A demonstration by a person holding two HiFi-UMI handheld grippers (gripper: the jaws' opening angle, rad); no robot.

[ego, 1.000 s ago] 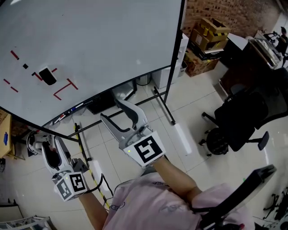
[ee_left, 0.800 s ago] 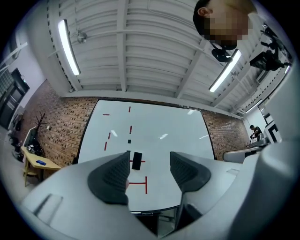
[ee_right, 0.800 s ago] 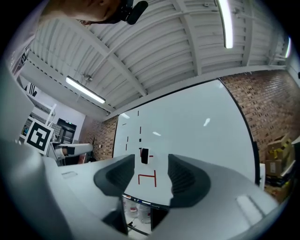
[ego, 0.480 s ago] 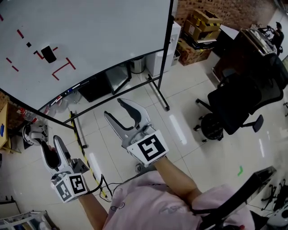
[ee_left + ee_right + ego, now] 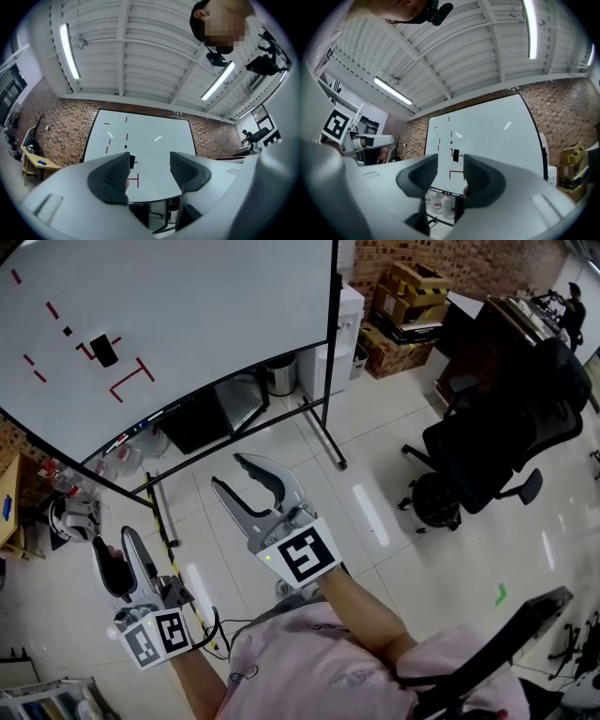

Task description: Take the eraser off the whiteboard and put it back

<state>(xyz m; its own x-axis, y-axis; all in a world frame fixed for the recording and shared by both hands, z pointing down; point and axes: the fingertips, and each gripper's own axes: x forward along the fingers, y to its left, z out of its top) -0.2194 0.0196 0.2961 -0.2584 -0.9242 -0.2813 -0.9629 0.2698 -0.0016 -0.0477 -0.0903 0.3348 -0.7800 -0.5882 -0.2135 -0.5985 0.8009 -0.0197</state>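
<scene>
The left hand-held gripper [image 5: 119, 549] and right hand-held gripper [image 5: 234, 474] are hanging part-open and empty, I'm seeing, while the eraser [image 5: 103, 351] is sitting on the whiteboard [image 5: 216, 315], well apart from both.

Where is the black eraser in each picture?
Head view: eraser upper left, on the whiteboard.
Left gripper view: eraser near centre, partly hidden by the left hand-held gripper.
Right gripper view: eraser at centre.
Shared landmark: red line just below it.
</scene>
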